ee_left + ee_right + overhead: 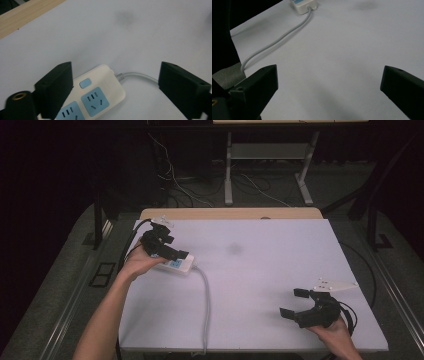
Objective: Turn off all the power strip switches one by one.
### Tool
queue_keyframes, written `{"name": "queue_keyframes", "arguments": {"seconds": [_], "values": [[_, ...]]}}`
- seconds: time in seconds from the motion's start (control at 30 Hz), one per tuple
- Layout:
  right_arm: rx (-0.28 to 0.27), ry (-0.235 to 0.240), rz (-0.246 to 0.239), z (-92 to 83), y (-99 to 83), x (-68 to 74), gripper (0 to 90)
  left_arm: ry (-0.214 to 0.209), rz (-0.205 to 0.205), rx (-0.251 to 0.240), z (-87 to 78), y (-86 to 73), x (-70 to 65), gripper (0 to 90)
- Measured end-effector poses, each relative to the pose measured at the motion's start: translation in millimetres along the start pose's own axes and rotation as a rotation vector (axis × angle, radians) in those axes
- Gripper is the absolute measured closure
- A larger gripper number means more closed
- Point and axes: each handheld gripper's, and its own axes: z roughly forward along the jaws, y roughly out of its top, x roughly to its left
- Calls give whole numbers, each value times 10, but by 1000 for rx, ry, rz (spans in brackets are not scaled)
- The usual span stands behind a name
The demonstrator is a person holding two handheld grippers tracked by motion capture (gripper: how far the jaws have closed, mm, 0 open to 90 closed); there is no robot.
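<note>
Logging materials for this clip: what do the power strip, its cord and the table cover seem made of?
Power strip: likely hard plastic, cream, smooth with a slight sheen, blue socket faces. Cord: probably grey rubber or PVC sheath, bending softly. Table cover: matte white sheet, material unclear; a pale wood edge shows behind.

Dim room w/ dark walls – grey carpet floor (60, 285), white table top (280, 270) w/ wooden far edge (230, 213), metal desk legs (228, 175) & loose cables (260, 190) behind.

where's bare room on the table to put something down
The widest bare patch lies between the power strip with its cable and the right gripper, running up to the wooden edge. It is crowded at the left gripper.
</note>
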Motion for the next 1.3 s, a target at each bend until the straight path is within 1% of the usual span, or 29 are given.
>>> {"name": "queue_keyframes", "arguments": {"seconds": [0.1,0.17,0.27,0.37,0.47,0.5,0.53,0.57,0.63,0.67,0.7,0.73,0.8,0.9,1.03,1.07,1.13,1.3], "values": [[1,0,0,2,0,0,9,9,-16,-3,24,-14,44,172],[3,1,1,4,0,0,9,28,-22,2,51,-25,77,214],[8,1,-1,9,0,2,9,25,-30,-1,69,-31,99,285],[8,1,-2,12,0,-1,10,32,-33,3,121,-39,138,354],[9,2,0,9,-1,-1,9,43,-33,10,149,-43,151,449],[10,3,0,6,-2,-1,10,54,-37,12,167,-45,154,491],[10,3,0,6,-2,-1,10,60,-38,17,182,-47,157,491],[10,3,0,5,-3,-1,10,62,-35,24,197,-49,163,557],[11,3,-2,3,-4,-7,9,73,-33,33,231,-53,170,616],[11,3,-2,3,-4,-7,9,71,-34,38,245,-56,175,616],[11,3,-1,3,-5,-8,9,72,-32,41,260,-58,181,667],[11,3,-2,3,-6,-9,9,73,-31,41,275,-60,185,692],[11,4,-2,2,-6,-8,9,59,-41,44,298,-63,202,730],[11,4,-3,3,-7,-9,9,50,-52,43,328,-73,230,779],[13,4,-3,4,-9,-11,10,55,-65,47,350,-91,267,844],[13,4,-2,5,-9,-11,9,56,-69,49,354,-96,279,844],[13,3,-3,4,-10,-12,9,58,-81,49,364,-107,303,887],[14,2,-3,5,-11,-13,9,57,-95,58,411,-128,350,890]]}}
